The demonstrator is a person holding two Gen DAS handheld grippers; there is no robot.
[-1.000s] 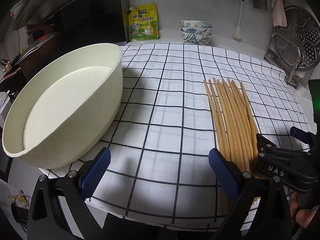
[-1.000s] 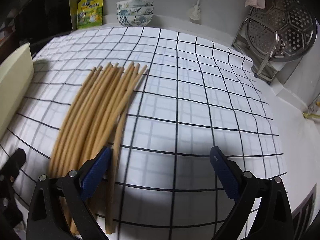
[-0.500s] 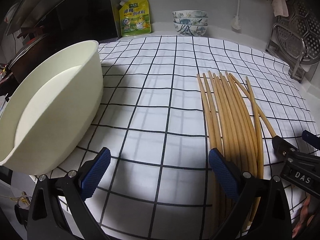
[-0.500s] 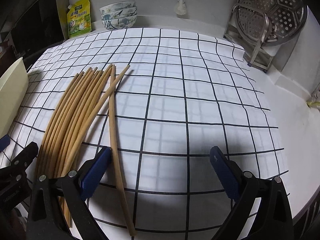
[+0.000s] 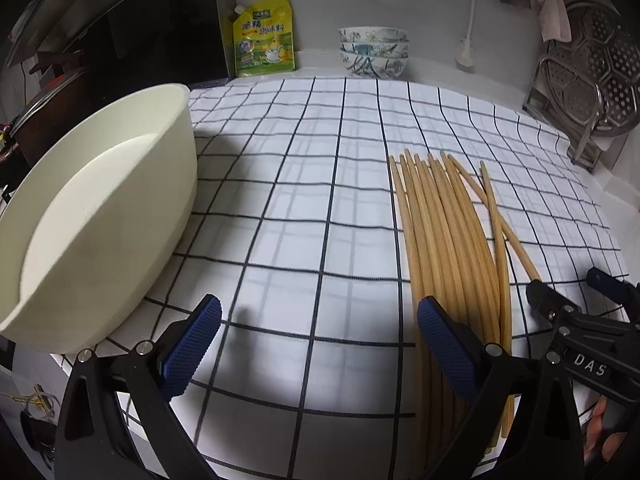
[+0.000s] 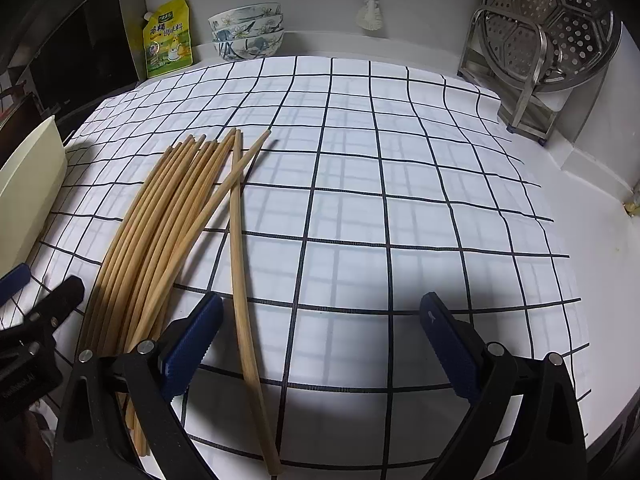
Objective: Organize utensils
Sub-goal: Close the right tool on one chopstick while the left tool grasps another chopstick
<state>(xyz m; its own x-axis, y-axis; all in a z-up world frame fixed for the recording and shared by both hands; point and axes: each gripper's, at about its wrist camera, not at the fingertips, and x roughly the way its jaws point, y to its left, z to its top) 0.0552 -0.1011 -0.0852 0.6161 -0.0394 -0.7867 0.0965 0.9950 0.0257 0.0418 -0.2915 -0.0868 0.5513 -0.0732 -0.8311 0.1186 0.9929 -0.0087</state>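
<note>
Several wooden chopsticks (image 5: 444, 236) lie in a bundle on the checked cloth (image 5: 304, 168); the same chopsticks (image 6: 160, 236) show at the left in the right wrist view. One loose chopstick (image 6: 242, 280) lies crossed over another at the bundle's right side. A cream oval tub (image 5: 92, 216) stands empty at the left. My left gripper (image 5: 320, 348) is open over bare cloth, its right finger at the bundle's near end. My right gripper (image 6: 322, 344) is open, its left finger beside the loose chopstick. Neither holds anything.
A yellow seasoning pouch (image 5: 264, 40) and stacked patterned bowls (image 5: 374, 56) stand at the back wall. A steel steamer rack (image 6: 548, 36) stands at the back right. The cloth's front edge and the counter edge run close below both grippers.
One chopstick has swung out of the bundle and now lies loose, crossed to the right. Both grippers have drawn back a little; the tub sits farther left in the left wrist view.
</note>
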